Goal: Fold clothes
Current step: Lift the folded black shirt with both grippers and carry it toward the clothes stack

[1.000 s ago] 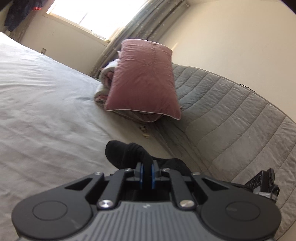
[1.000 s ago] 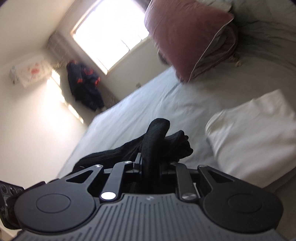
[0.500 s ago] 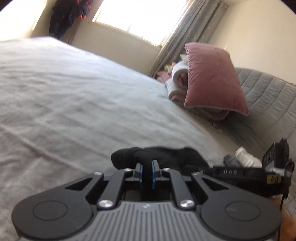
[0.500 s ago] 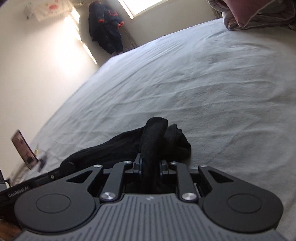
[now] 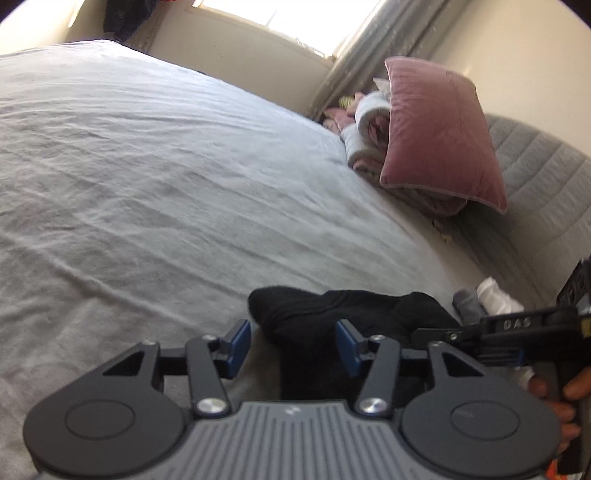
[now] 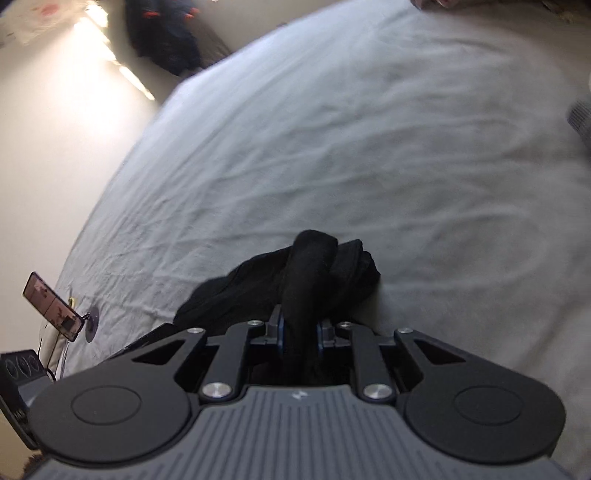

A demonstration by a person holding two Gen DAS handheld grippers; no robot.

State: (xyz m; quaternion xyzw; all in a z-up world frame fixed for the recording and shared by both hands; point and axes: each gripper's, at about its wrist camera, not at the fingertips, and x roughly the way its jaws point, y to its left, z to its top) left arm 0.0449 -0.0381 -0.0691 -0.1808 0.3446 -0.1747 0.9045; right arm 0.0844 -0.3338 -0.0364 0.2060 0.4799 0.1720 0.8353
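Daylight entered through an overexposed window; the bed sheet was softly blurred, and fisheye distortion curved the edges.

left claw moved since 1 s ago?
Yes. The left claw swung left and dipped toward the bed sheet: the pink pillow slid from centre to upper right. Its jaws just opened, black sock between them, unpinched.

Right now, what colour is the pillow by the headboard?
Dusty pink with a pale piped edge: the pillow, seen best in the left wrist view.
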